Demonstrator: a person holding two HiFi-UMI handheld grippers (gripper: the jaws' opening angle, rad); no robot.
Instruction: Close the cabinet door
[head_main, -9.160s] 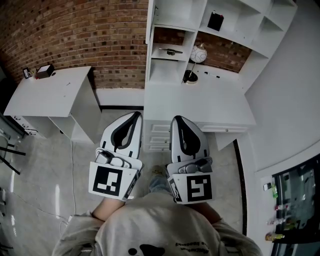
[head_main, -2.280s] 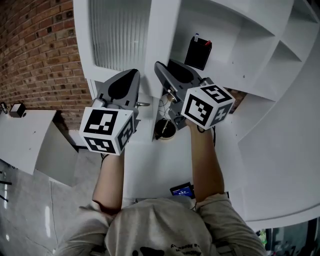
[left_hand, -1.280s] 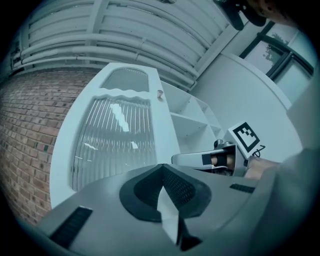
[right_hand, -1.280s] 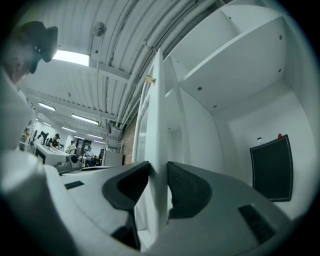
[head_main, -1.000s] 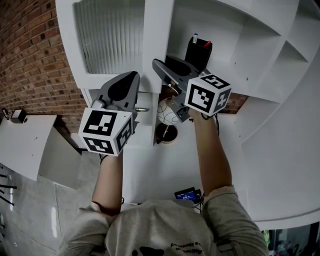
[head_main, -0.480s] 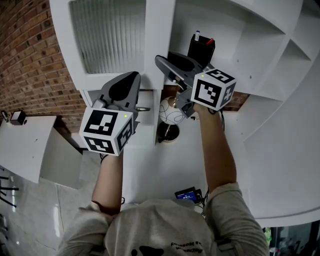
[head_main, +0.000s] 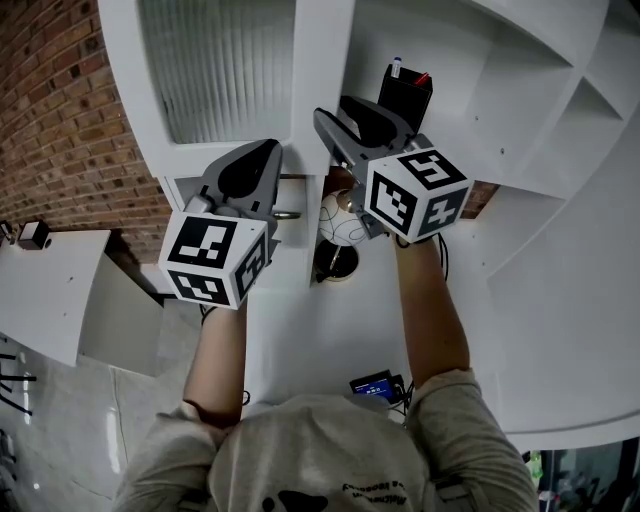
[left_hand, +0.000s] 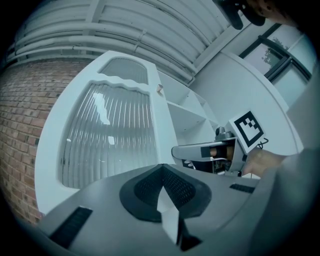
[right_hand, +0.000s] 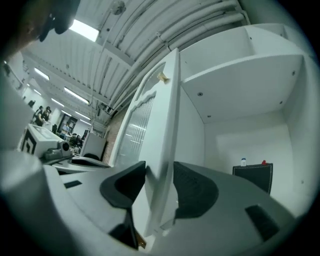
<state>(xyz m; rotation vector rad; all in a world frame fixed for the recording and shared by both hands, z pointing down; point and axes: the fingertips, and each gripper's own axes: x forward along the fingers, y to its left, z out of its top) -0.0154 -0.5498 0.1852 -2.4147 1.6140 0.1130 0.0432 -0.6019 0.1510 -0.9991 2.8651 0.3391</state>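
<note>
The white cabinet door (head_main: 318, 90) with a ribbed glass panel (head_main: 215, 65) stands partly swung out from the upper shelf unit. My right gripper (head_main: 335, 125) straddles the door's free edge (right_hand: 167, 150). Its jaws are opening: the edge lies between the pads, and a gap shows beside the right pad. My left gripper (head_main: 265, 152) hovers just left of it, in front of the door's lower frame. Its pads meet in the left gripper view (left_hand: 162, 181), with nothing between them. From there the right gripper (left_hand: 176, 151) shows beside the door (left_hand: 110, 135).
A black pen holder (head_main: 405, 92) stands in the open compartment behind the door, also visible from the right gripper (right_hand: 252, 175). A round white globe (head_main: 340, 220) on a dark base sits on the desk below. A brick wall (head_main: 60, 130) and a low white table (head_main: 40, 290) lie left.
The right gripper has rolled on the door edge, so its marker cube now faces the head camera more. The left gripper has stayed put. Long before, both grippers hung low, away from the cabinet.
</note>
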